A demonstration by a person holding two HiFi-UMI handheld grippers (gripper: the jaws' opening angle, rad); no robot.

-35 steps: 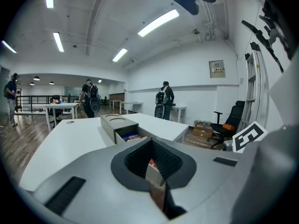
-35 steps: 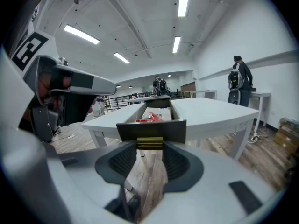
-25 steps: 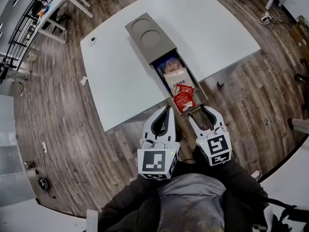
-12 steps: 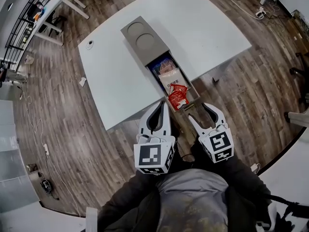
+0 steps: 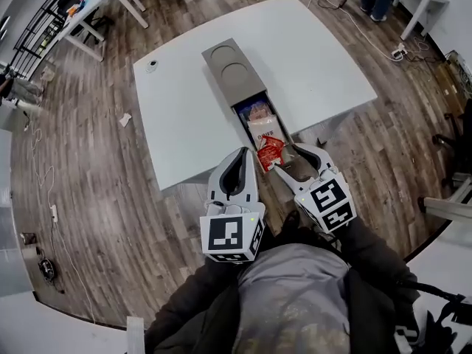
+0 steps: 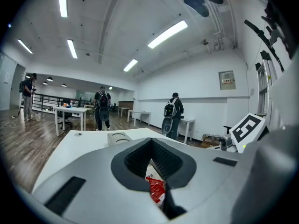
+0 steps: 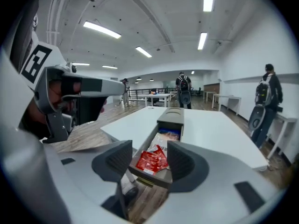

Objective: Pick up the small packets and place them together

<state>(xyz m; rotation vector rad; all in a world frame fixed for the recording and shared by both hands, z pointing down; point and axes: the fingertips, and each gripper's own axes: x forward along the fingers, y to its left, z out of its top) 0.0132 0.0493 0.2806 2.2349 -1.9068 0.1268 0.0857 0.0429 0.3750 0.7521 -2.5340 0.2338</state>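
A long grey tray (image 5: 228, 63) lies on the white table (image 5: 184, 109), its near end at the table's edge. Its open compartment holds a blue packet (image 5: 254, 112), a white packet (image 5: 265, 128) and red packets (image 5: 270, 152). My left gripper (image 5: 246, 155) is shut and empty just left of the red packets (image 6: 156, 190), which show through the gap behind its jaws. My right gripper (image 5: 296, 161) stands open to their right; its jaws have just been opening. In the right gripper view the red packets (image 7: 152, 160) lie in the tray (image 7: 170, 117) beyond the gripper (image 7: 149, 164), untouched.
A small round object (image 5: 151, 66) sits near the table's far left corner. Wooden floor surrounds the table, with cables (image 5: 51, 212) at the left. Other desks (image 6: 70, 111) and standing people (image 6: 102, 107) are far behind.
Both grippers have lifted up from the tray's near end. The right jaws stand wider than a second ago. The red packets stay in the tray.
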